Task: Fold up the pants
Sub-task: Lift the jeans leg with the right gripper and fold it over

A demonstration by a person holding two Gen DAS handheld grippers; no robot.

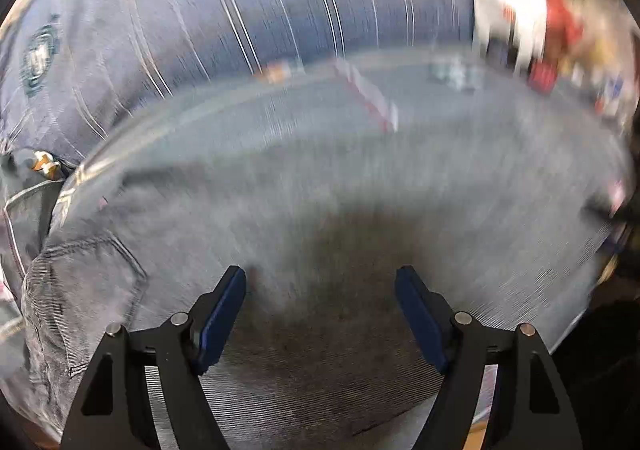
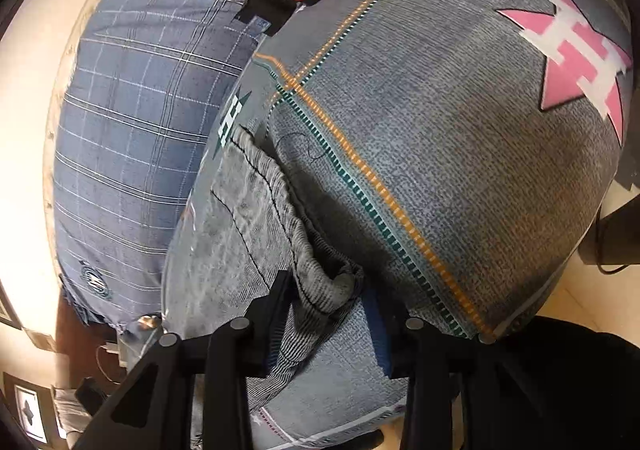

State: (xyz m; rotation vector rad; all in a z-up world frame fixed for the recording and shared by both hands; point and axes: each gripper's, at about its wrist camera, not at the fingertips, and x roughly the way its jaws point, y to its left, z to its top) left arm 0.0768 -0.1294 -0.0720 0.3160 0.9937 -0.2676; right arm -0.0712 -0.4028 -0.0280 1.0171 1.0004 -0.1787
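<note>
Pants point(image 2: 256, 218), grey corduroy, lie on patterned bedspread point(image 2: 460, 170), beside blue plaid pillow point(image 2: 132, 138). R gripper point(image 2: 328, 302) angled steeply down at pants' bunched edge; jaws part-closed w/ fabric fold between pads, pinched. L gripper point(image 1: 320, 282) tilted down over flat pants fabric point(image 1: 280, 390), jaws wide apart, holding nothing. L view motion-blurred.

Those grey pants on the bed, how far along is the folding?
Early, by the look of it. Done: nothing clearly folded yet; the grey pants lie bunched on the patterned bedspread. In hand: the right tool has the gathered hem edge between its fingers. The left tool hangs open over the pants' cloth near a back pocket, gripping nothing. Left: every fold itself.
</note>
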